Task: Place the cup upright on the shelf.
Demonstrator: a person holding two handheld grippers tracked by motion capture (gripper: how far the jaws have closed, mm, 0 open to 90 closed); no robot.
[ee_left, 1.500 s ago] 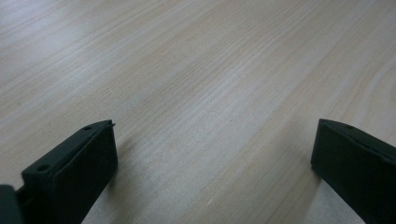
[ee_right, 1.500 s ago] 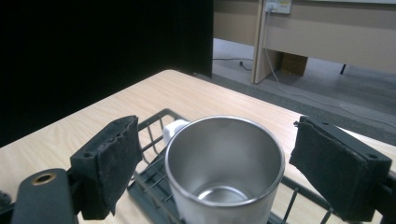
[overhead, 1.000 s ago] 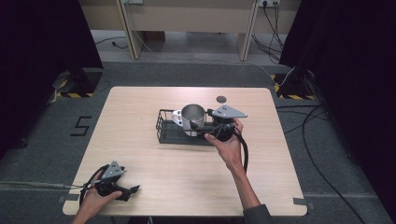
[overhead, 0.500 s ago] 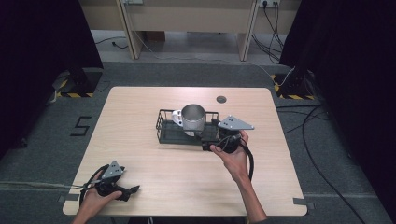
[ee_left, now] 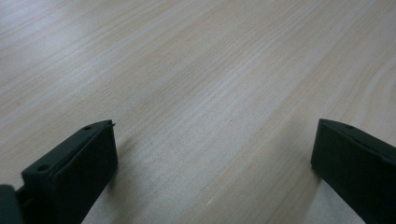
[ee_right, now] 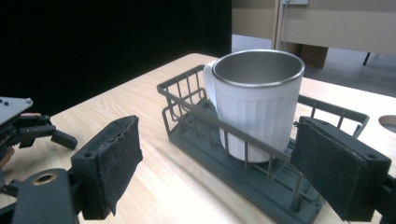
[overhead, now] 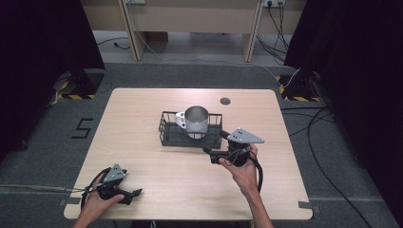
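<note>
Steel-lined and white-walled, the mug (overhead: 195,120) stands upright inside the dark wire basket (overhead: 166,134) at the middle of the table, handle toward the far left in the high view. The right gripper (overhead: 215,155) sits just off the basket's near right corner, jaws spread wide and empty, and in the right gripper view the mug (ee_right: 256,100) is framed between those two black jaws with the basket wall (ee_right: 184,113) in front of it. My read: a retreat or a fresh approach, and either way the jaws should clear the wire rim before closing on anything, coming in level so the pads meet the mug's ribbed wall above the rails rather than snagging the bars. The left gripper (overhead: 130,195) rests low at the near left corner, also open, nothing between its jaws but bare wood. The pale wood-grain table (overhead: 142,107) has a round cable hole (overhead: 225,100) at the far right, and around it lie grey carpet, black curtains and floor cables.
</note>
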